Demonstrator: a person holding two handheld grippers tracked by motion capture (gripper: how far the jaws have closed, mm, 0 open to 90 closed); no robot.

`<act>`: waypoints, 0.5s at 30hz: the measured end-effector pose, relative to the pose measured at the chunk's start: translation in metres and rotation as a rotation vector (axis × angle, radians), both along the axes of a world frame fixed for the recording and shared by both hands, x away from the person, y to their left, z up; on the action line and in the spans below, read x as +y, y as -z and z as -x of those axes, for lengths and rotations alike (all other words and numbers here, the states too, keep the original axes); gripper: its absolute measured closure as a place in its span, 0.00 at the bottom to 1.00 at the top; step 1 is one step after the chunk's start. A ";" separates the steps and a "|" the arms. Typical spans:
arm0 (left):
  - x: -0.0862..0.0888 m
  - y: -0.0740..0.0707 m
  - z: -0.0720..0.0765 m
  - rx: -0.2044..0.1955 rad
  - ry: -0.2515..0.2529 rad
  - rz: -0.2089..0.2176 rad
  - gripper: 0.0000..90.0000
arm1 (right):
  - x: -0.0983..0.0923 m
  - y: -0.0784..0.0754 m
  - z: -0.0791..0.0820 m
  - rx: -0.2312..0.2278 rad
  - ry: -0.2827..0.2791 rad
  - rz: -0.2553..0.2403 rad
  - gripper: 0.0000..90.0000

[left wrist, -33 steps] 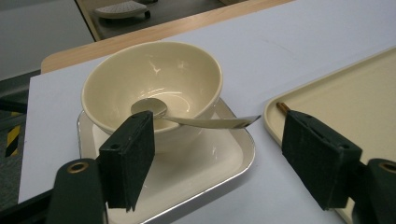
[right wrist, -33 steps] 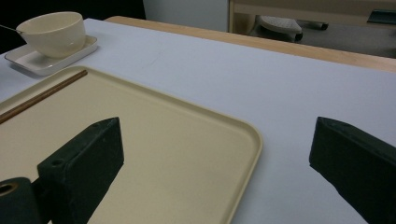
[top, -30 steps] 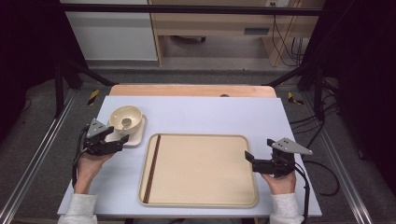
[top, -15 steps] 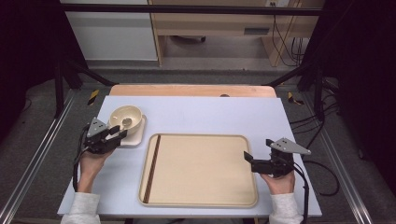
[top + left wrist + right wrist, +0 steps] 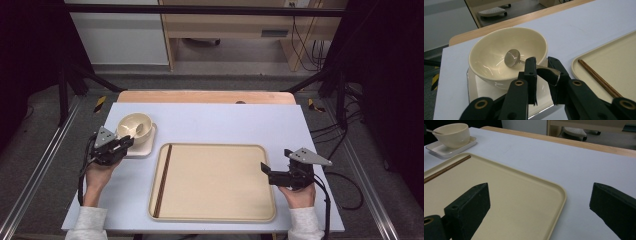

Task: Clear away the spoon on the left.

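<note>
The left gripper [image 5: 541, 71] has just been closing its jaws, and they now stand narrow, pressed on the flat end of the spoon [image 5: 524, 60] handle. The spoon lies in the bowl [image 5: 506, 53] with its round metal head down near the bottom and its handle leaning out over the near rim, where the jaws hold it. The bowl stands upright on a small white plate [image 5: 477, 85] — a squarish one with a raised edge — near the left edge of the table [image 5: 225, 122], toward the far side.

Seen from above, the left gripper [image 5: 116, 146] sits just at the plate's near edge, held by the left hand [image 5: 97, 175].

A big beige tray [image 5: 215, 182] fills the middle of the table's near half. A pair of brown chopsticks [image 5: 163, 179] lies inside it, along its left wall.

The right gripper [image 5: 265, 170] is at the tray's right edge, held by the right hand [image 5: 299, 192]. Its jaws are wide apart with nothing between them — in the right gripper view one jaw hangs over the tray and the other over bare table beside it.
</note>
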State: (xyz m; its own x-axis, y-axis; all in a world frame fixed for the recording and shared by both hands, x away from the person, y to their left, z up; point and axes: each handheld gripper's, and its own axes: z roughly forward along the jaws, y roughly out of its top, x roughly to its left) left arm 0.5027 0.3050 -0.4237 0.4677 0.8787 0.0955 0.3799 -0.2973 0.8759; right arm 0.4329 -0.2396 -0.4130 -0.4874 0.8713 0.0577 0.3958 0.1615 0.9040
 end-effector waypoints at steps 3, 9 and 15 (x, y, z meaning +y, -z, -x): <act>-0.001 0.000 0.000 -0.002 -0.004 -0.011 0.90 | 0.000 0.000 0.000 -0.002 0.001 -0.002 0.04; 0.000 -0.001 0.001 -0.002 -0.022 -0.014 0.92 | 0.000 0.000 0.000 0.000 0.002 -0.001 0.04; 0.002 -0.002 0.002 -0.007 -0.043 -0.011 0.96 | 0.000 0.000 0.000 0.002 0.001 -0.001 0.04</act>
